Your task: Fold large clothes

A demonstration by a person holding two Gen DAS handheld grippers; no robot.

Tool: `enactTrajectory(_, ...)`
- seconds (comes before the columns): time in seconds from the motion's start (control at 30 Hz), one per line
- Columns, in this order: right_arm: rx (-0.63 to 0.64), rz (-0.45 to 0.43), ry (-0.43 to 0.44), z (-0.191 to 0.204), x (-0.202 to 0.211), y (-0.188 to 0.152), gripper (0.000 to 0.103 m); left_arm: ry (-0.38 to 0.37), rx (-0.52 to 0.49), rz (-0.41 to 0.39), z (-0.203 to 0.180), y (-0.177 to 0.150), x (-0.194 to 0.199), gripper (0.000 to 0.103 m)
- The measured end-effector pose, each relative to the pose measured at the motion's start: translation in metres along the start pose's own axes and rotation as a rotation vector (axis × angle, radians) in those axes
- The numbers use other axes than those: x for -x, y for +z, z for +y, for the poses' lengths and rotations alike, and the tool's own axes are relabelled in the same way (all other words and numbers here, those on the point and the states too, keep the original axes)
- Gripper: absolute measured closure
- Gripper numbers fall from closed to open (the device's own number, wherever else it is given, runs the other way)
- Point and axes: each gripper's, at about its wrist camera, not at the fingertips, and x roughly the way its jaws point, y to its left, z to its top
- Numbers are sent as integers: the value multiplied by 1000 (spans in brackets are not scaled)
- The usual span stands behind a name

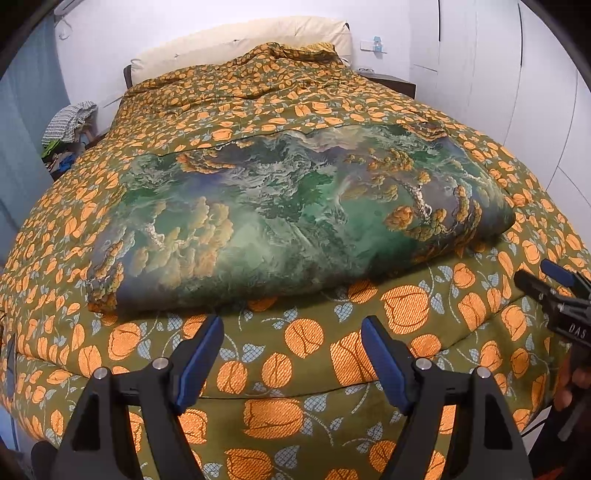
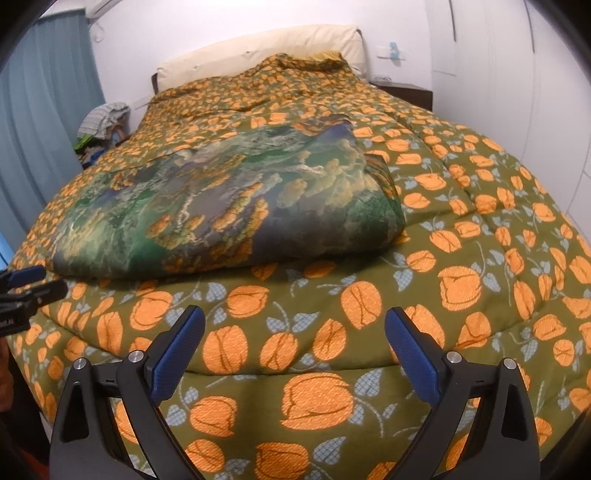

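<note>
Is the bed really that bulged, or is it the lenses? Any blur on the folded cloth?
Lens effect: both wrist views bow the bedspread and darken the corners. Left wrist view shows the folded cloth fairly sharp; right wrist view renders it softer and dimmer.

A bed fills the room, spread with an olive quilt patterned in orange flowers. A cream padded headboard stands against the white wall. A blue curtain hangs at the left, with a heap of clothes beside the bed. A dark nightstand and white wardrobe doors stand right.
</note>
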Motion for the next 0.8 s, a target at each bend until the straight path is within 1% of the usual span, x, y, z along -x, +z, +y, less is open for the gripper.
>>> enactTrajectory(0.2, -56, -5, -22, -14, -2, 5, 5, -35, 24, -3, 7, -6, -3, 24)
enactTrajectory(0.3, -153, -13, 2, -32, 1, 10, 3, -22, 26, -20, 8, -5, -1, 24)
enactTrajectory(0.4, -298, -22, 50, -60, -5, 20, 1, -10, 33, -26, 10, -3, -2, 24)
enactTrajectory(0.5, -438, -14, 131, -89, -23, 37, 0, -9, 45, -10, 14, -2, -5, 24)
enactTrajectory(0.6, -566, 59, 210, -114, -61, 49, 0, -3, 45, 3, 17, 0, -6, 24)
enactTrajectory(0.63, -614, 64, 251, -121, -73, 49, 0, -1, 47, 6, 19, 1, -6, 24)
enactTrajectory(0.67, -638, 72, 274, -125, -83, 50, 0, 0, 50, 8, 21, 2, -6, 24)
enactTrajectory(0.73, -669, 88, 268, -129, -100, 51, 0, -5, 58, 18, 24, 6, -7, 24)
enactTrajectory(0.77, -684, 81, 290, -129, -106, 51, 0, -7, 58, 22, 25, 9, -8, 24)
enactTrajectory(0.8, -689, 73, 309, -128, -109, 52, 8, -9, 52, 29, 26, 14, -9, 24)
